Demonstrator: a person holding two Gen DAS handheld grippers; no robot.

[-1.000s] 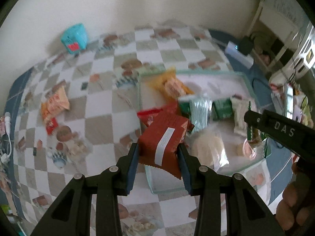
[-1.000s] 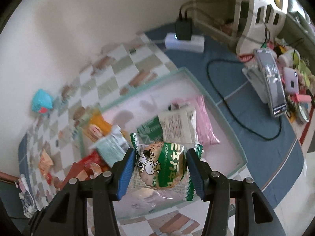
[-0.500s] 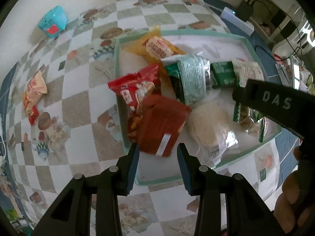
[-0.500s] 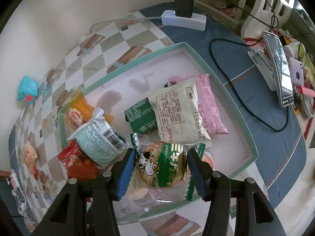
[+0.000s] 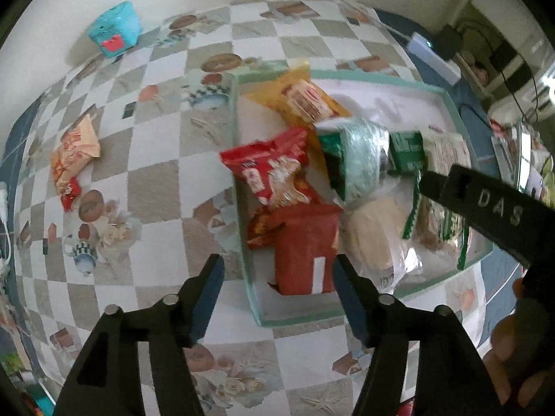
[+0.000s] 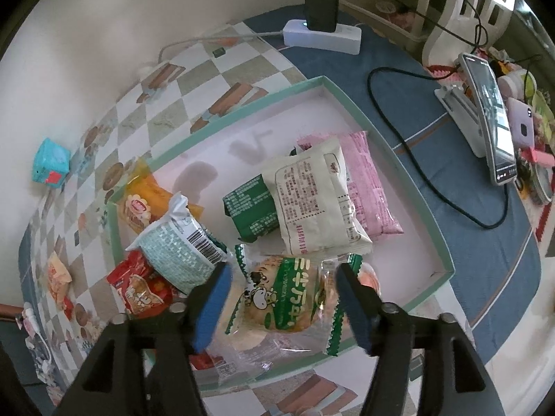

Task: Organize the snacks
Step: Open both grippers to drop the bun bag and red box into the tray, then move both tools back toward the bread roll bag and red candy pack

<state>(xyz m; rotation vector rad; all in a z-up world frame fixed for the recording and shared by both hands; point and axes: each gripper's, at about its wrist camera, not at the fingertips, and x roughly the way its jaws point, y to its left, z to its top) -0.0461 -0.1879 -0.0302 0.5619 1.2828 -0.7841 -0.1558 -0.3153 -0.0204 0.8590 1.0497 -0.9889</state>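
A teal-rimmed tray on the checkered tablecloth holds several snack packets. A red-brown packet lies in its near corner, just beyond my left gripper, whose jaws are opening with nothing pressed between them. In the right wrist view a green-and-white bun packet rests in the tray between the fingers of my right gripper. Its jaws are opening and the pads stand clear of the wrapper. An orange packet lies on the cloth, left of the tray.
A teal box stands by the far wall. Right of the tray, on blue cloth, are a power strip with a charger, a looping black cable and a phone on a stand. A hand holds the right gripper.
The red-brown packet left my left gripper and now lies in the tray. My right gripper sank with the bun packet and let it go. Both pairs of jaws have spread.
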